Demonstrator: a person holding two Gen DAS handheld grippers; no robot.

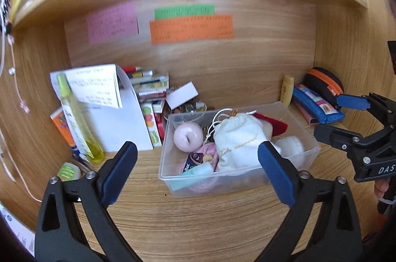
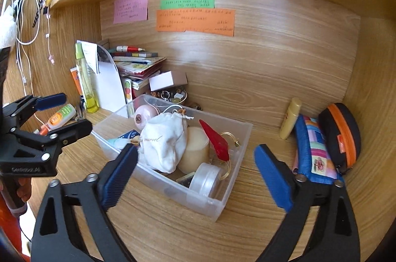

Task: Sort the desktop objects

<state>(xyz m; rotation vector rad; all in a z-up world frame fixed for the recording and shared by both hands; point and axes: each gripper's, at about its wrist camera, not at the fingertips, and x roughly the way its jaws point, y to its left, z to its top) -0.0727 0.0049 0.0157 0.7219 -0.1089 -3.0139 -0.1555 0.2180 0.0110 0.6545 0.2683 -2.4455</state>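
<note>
Nearest in each wrist view are the fingers themselves. The left gripper [image 1: 196, 164] stands wide open with nothing between its blue pads, and the right gripper [image 2: 195, 178] is equally wide and empty. Both hover above the wooden table [image 1: 198, 220], clear of everything on it.

Just ahead of both sits one clear plastic bin [image 2: 224, 203], its long axis running across the left gripper's view and slanting away to the right in the right gripper's. The near wall lies directly in front of the left fingers; the right fingers straddle its near right corner. Neither is clearly nearer.

Inside the bin I count one white drawstring pouch [image 2: 165, 143], one pink round thing [image 1: 186, 137], one cream jar [image 2: 194, 150], one clear lidded pot [image 2: 206, 178] and one red piece [image 2: 215, 142]; smaller items below are too jumbled to count.

Further right lie one blue patterned pencil case [image 2: 314, 150], one black case with an orange zip [image 2: 342, 135] and one yellow tube [image 2: 290, 118]. Further left stand one tall yellow-green bottle [image 1: 76, 121], folded white paper [image 1: 118, 123] and a stack of books [image 2: 138, 66].

On the back wall are three paper notes: one pink [image 2: 130, 7], one green [image 2: 187, 3], one orange [image 2: 195, 20].
</note>
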